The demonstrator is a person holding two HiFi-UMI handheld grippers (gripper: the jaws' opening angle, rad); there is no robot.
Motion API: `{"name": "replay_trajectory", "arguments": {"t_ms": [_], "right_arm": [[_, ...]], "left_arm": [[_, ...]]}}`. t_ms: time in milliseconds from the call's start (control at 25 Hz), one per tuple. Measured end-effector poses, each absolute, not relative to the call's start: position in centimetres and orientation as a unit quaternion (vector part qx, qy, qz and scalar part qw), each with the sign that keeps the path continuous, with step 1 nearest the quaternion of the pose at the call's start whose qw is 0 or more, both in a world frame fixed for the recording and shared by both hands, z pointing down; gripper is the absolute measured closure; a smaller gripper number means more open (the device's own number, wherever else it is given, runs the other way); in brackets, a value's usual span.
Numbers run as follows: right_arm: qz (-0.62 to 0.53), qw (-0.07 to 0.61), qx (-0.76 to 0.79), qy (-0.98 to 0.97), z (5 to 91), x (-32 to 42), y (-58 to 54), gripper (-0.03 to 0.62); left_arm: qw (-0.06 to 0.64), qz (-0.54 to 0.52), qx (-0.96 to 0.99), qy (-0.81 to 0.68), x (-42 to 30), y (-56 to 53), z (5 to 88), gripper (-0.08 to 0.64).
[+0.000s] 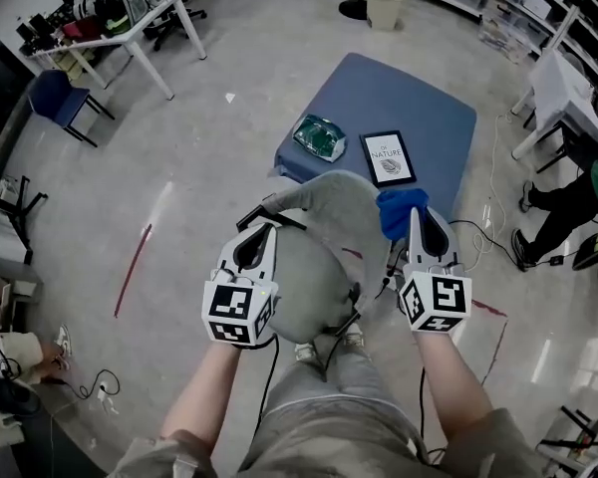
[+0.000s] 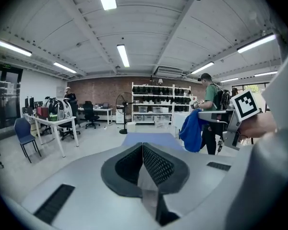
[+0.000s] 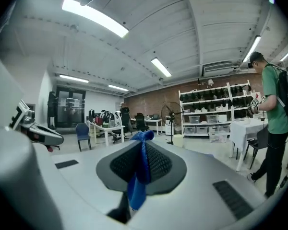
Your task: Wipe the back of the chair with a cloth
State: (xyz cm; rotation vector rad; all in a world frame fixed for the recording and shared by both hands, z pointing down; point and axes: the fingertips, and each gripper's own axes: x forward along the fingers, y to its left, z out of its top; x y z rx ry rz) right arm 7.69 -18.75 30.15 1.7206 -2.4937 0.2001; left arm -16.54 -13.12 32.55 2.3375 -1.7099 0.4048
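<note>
In the head view the chair's grey back rises between my two grippers, with its black frame showing at the top left. My left gripper is close against the back's left side; its jaws are shut with nothing between them. On the right side of the chair back, my right gripper is shut on a blue cloth. A fold of that cloth hangs between the dark pads. From the left gripper view the cloth dangles from the right gripper.
A blue table stands just beyond the chair, with a book and a green packet on it. A white table and a blue chair are at the far left. A person in green stands at the right.
</note>
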Motion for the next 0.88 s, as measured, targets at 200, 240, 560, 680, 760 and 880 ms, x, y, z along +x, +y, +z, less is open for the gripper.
{"name": "replay_trajectory", "arguments": {"t_ms": [200, 240, 560, 680, 760, 880], "right_arm": [[0.056, 0.023, 0.539, -0.840, 24.8, 6.8, -17.4, 0.548], [0.055, 0.017, 0.534, -0.844, 23.9, 6.7, -17.0, 0.548], [0.028, -0.019, 0.486, -0.873, 17.5, 7.5, -14.2, 0.548], [0.010, -0.029, 0.476, -0.879, 15.3, 8.1, -13.1, 0.548], [0.012, -0.038, 0.472, -0.880, 14.0, 8.6, -12.5, 0.548], [0.009, -0.039, 0.470, -0.882, 12.8, 9.3, -11.5, 0.548]], "left_arm": [[0.042, 0.105, 0.803, -0.585, -15.9, -12.4, 26.0, 0.540], [0.028, 0.106, 0.805, -0.583, -15.7, -12.1, 25.0, 0.540], [-0.056, 0.129, 0.817, -0.560, -13.4, -10.0, 20.1, 0.540], [-0.066, 0.116, 0.819, -0.558, -12.9, -9.2, 18.6, 0.540], [-0.068, 0.099, 0.820, -0.560, -12.6, -8.7, 17.3, 0.540], [-0.062, 0.077, 0.824, -0.558, -12.2, -7.9, 15.8, 0.540]]}}
